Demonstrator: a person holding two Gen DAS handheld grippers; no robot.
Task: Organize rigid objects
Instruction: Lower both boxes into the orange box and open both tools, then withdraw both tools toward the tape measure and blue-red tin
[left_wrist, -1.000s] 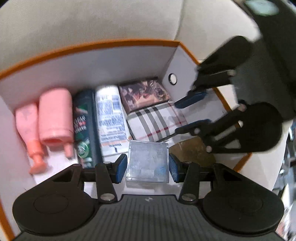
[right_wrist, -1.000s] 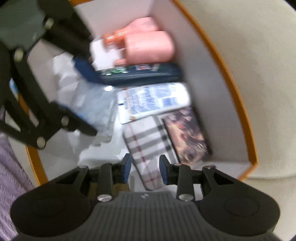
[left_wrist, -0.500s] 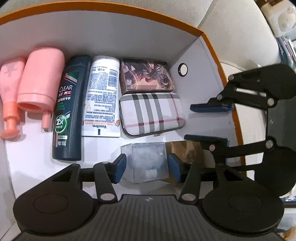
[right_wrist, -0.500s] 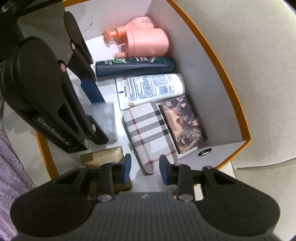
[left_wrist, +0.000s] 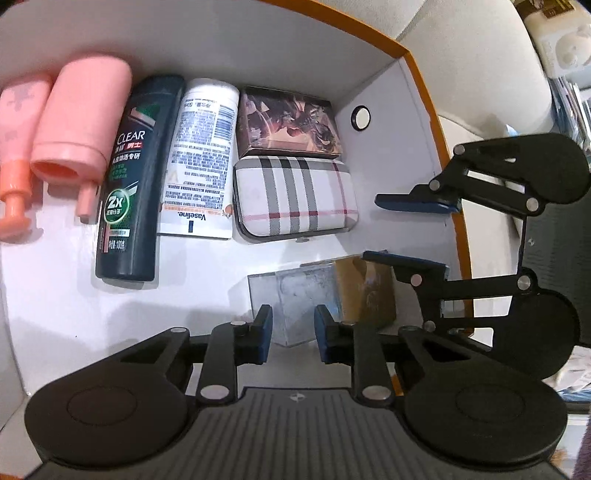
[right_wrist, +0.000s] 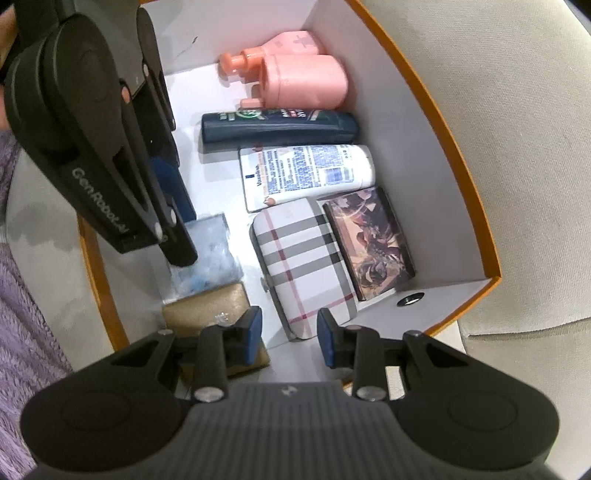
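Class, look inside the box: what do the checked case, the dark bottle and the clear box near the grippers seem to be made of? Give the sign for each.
Checked case: probably fabric or printed leatherette over a hard shell; woven-looking plaid, dark edge seam.
Dark bottle: glossy plastic; smooth sheen, printed label.
Clear box: likely transparent hard plastic; see-through walls with straight edges, contents blurred.

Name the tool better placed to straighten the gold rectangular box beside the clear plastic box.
Right. The right tool hangs open just beside the gold rectangular box, with one finger overlapping its edge in the right wrist view.
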